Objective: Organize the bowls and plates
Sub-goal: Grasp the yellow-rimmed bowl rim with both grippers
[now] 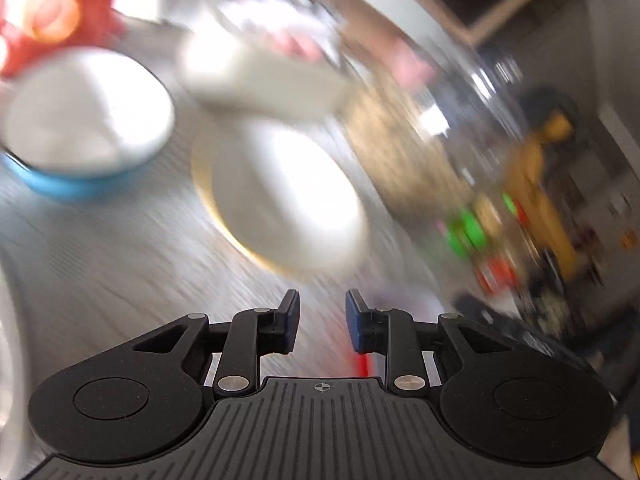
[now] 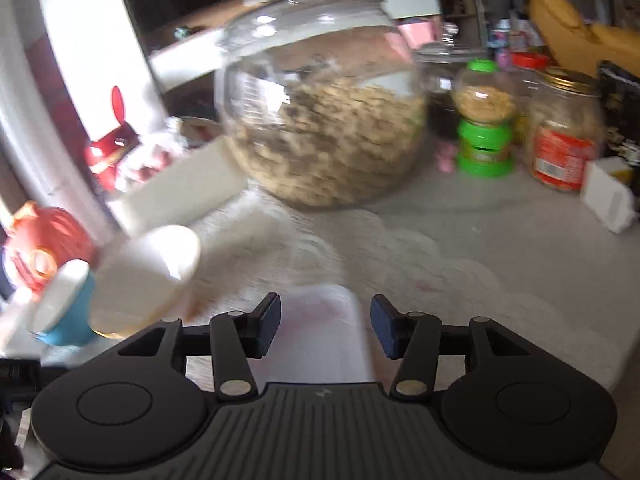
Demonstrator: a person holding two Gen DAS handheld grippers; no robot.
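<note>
Nearby, white plate blurred; blue bowl white inside.

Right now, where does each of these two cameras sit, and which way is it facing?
Left wrist: sits on the left gripper, looking down over its open fingers at a white plate and blue bowl.
Right wrist: sits on the right gripper, fingers apart around something pale and blurred, facing a big glass jar.
Shared: plate, bowl, jar.

Black ribbed hand-held gripper with blue pads, silver rivets
</note>
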